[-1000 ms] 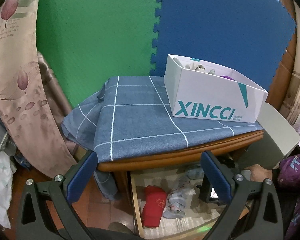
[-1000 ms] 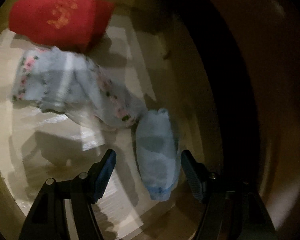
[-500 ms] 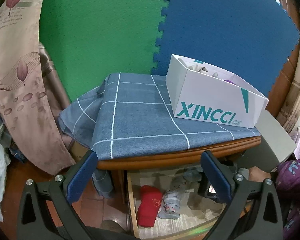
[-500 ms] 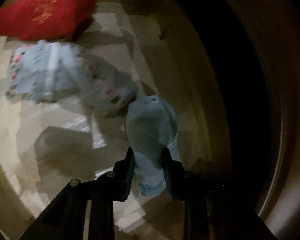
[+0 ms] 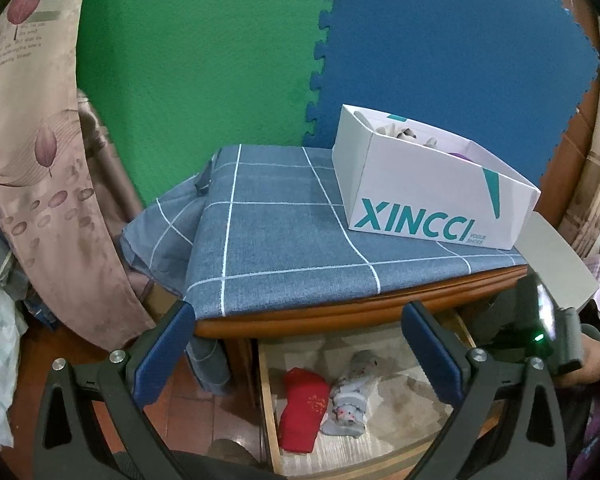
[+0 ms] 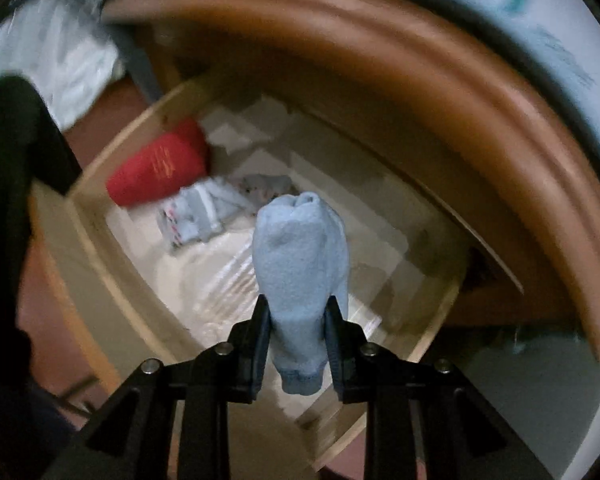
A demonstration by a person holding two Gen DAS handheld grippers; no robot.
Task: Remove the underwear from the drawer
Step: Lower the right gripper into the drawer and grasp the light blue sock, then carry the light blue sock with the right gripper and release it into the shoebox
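Note:
In the right wrist view, my right gripper (image 6: pixel 297 304) is shut on a rolled light blue piece of underwear (image 6: pixel 300 248), which hangs above the open wooden drawer (image 6: pixel 112 272). A red folded piece (image 6: pixel 156 170) and a grey floral piece (image 6: pixel 204 212) lie on the drawer bottom. The left wrist view shows the same drawer (image 5: pixel 266 392) below the table edge, with the red piece (image 5: pixel 304 412) and the floral piece (image 5: pixel 352 396) inside. My left gripper (image 5: pixel 296 312) is held open in front of the table, with nothing between its fingers.
A white XINCCI shoebox (image 5: pixel 432 200) with clothes in it stands on the blue checked tablecloth (image 5: pixel 284 232). A patterned curtain (image 5: pixel 32 160) hangs at the left. At the right, a hand holds a dark device with a green light (image 5: pixel 538 336).
My right gripper closed on the light blue underwear, then rose and rolled, lifting it off the drawer bottom. The left gripper stayed where it was, still open.

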